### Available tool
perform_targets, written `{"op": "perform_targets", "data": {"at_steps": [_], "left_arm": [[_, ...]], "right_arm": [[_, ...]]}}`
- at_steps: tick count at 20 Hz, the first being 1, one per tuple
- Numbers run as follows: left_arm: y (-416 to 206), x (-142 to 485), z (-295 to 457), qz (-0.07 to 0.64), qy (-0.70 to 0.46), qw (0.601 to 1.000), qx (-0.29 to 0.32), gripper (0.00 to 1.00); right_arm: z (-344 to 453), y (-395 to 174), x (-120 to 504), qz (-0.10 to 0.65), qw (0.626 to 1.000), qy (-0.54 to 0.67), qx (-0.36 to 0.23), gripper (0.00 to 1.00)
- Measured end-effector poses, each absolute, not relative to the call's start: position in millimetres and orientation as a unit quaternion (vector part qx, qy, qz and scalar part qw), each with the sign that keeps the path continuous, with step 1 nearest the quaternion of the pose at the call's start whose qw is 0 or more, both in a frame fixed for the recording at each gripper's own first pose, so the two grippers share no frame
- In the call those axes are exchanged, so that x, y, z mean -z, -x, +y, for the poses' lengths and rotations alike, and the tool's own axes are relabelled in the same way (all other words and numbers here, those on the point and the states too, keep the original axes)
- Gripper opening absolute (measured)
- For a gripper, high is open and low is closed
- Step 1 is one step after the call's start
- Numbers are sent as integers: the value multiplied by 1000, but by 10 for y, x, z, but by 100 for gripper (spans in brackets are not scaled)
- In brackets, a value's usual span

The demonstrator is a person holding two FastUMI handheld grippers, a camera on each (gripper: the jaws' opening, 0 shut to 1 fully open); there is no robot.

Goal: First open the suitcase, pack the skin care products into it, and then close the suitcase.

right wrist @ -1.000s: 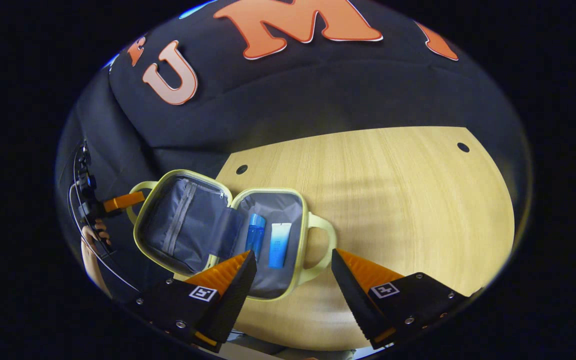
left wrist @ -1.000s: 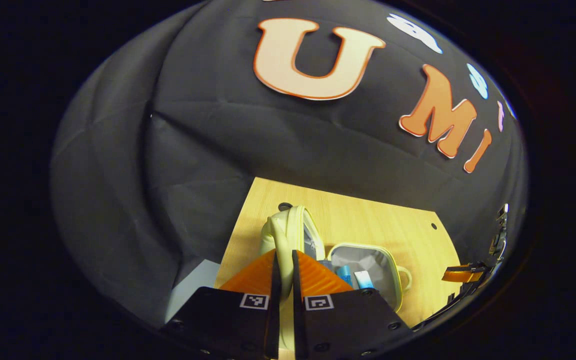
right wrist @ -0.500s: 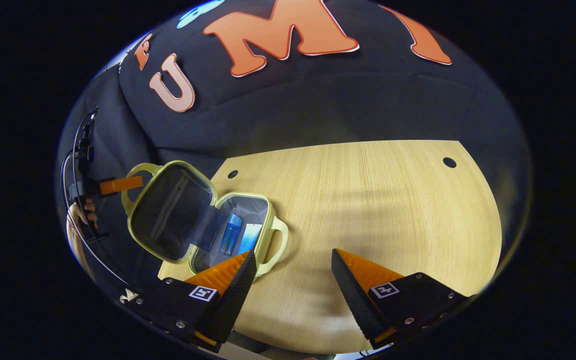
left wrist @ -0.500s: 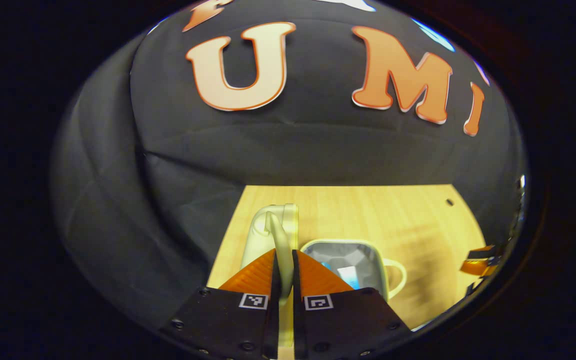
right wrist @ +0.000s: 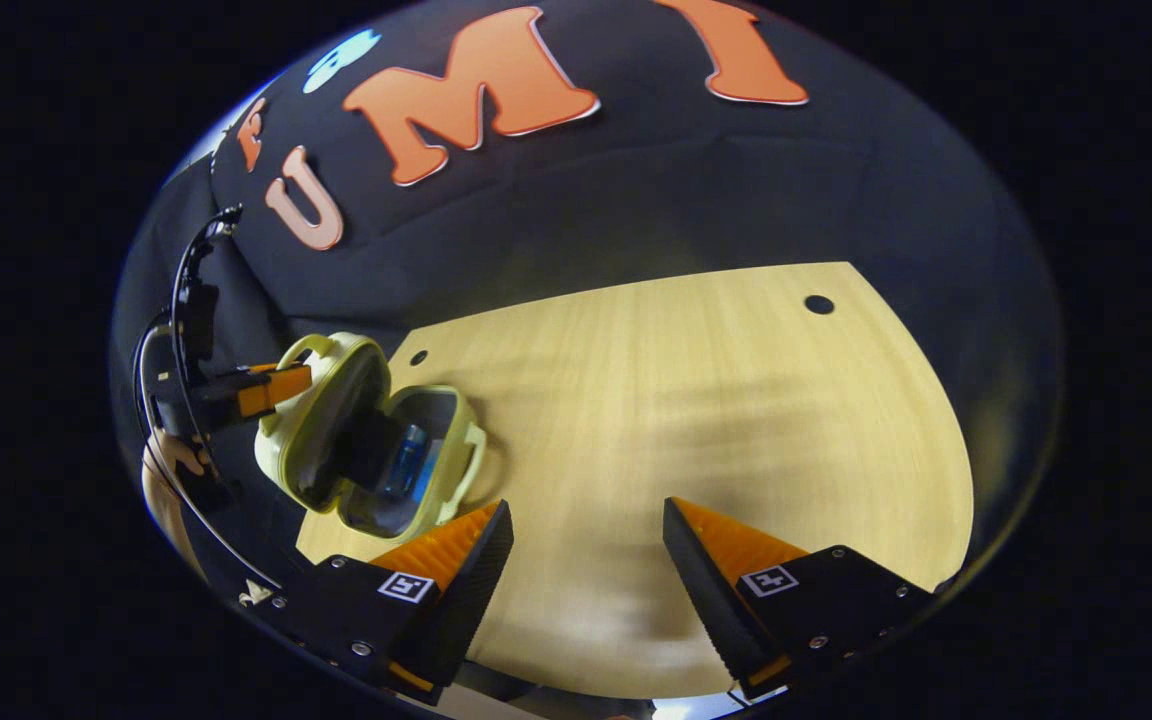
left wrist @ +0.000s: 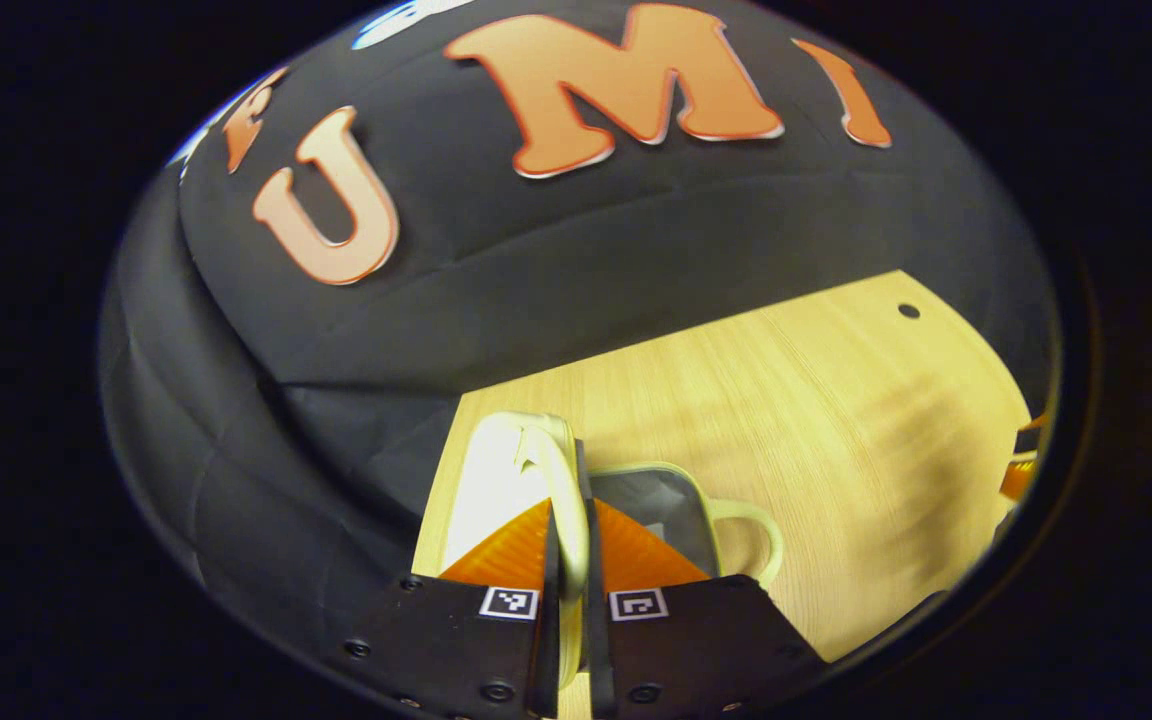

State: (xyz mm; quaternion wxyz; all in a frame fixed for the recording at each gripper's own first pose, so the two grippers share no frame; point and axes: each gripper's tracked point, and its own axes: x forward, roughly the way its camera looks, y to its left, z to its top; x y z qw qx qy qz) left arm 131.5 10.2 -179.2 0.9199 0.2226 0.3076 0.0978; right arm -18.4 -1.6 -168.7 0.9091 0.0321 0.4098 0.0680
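The suitcase (right wrist: 366, 450) is a small pale yellow-green case with a grey lining, sitting near the left corner of the wooden table (right wrist: 696, 420), close to the booth's black cloth wall (right wrist: 636, 210). Its lid (left wrist: 506, 480) is tilted partway over the base, so it's neither flat open nor shut. In the right gripper view you can spot a blue bottle (right wrist: 404, 460) lying inside the base, with something lighter blue just beside it that's too small to make out.

The left gripper (left wrist: 566, 560) has both fingers pinched together on the lid's handle (left wrist: 568, 500). In the right gripper view the same gripper shows at the lid's far side, with a hand (right wrist: 171, 470) behind it.

The right gripper (right wrist: 586, 540) hangs over bare table just beside the case, fingers spread wide with nothing between them.
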Motion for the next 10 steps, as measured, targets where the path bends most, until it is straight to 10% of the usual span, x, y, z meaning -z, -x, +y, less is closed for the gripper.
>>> {"op": "perform_targets", "data": {"at_steps": [10], "left_arm": [[-1702, 3379, -194, 396, -315, 861, -53, 9]], "right_arm": [[-655, 391, 1832, 427, 904, -20, -13, 96]]}}
